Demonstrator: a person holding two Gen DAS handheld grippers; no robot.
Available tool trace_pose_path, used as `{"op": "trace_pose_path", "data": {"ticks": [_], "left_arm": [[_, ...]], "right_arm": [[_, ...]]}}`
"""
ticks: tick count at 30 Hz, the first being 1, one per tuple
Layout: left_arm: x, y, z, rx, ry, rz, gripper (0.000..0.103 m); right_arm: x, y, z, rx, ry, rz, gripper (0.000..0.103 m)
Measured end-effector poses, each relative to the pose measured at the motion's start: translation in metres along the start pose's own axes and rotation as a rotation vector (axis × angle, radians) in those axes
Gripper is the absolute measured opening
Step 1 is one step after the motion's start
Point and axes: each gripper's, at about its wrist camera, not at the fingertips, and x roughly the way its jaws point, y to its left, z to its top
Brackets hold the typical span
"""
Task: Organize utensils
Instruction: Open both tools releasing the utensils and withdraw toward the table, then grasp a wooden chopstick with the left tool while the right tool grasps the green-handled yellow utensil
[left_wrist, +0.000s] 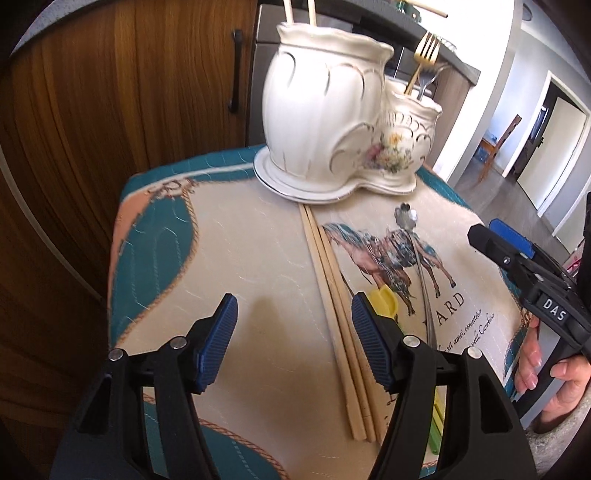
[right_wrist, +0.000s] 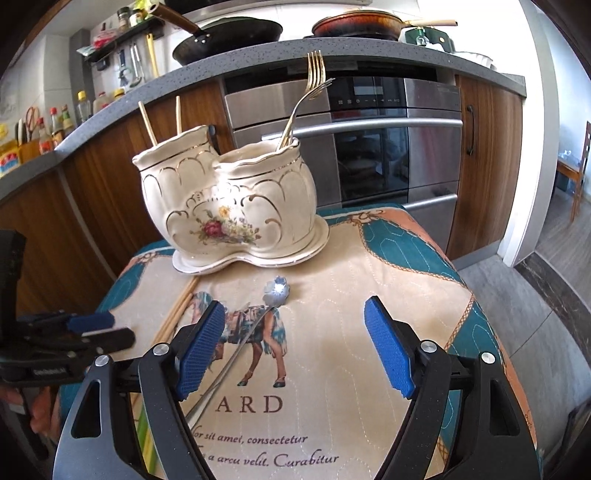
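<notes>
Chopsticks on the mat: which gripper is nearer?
Left. The left gripper hovers beside the chopsticks, one finger over them; the right gripper sits further off, over the spoon.

Left wrist view: looks down steeply along own claw (left_wrist: 293, 339), close over quilted tabletop (left_wrist: 240, 236); holder (left_wrist: 325, 122) upper centre. Right wrist view: shallower tilt, holder (right_wrist: 229, 206) mid-frame, oven behind. Shared: holder, chopsticks (left_wrist: 332, 280), horse print. Each view catches other claw at frame edge.

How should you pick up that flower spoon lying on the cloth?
Probably by the thin handle, near its middle, coming from above. The flower spoon lies flat on the cloth, so open fingers can straddle the narrow stem crosswise; the wide flower bowl looks harder to pinch.
</notes>
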Motion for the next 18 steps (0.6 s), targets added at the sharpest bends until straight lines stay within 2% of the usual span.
{"op": "trace_pose_path", "data": {"ticks": [5, 7, 15, 18], "left_arm": [[0.010, -0.011, -0.001, 0.042, 0.052, 0.039, 0.052], [0.013, -0.012, -0.003, 0.046, 0.069, 0.060, 0.040], [0.021, -0.016, 0.008, 0.066, 0.096, 0.090, 0.038], [0.028, -0.020, 0.012, 0.076, 0.118, 0.101, 0.032]], "right_arm": [[0.001, 0.002, -0.001, -0.007, 0.005, 0.006, 0.078], [0.000, 0.002, -0.001, -0.007, 0.002, 0.013, 0.078], [-0.004, -0.001, 0.001, 0.004, -0.006, 0.027, 0.078], [-0.005, 0.000, 0.001, 0.003, -0.010, 0.027, 0.078]]}}
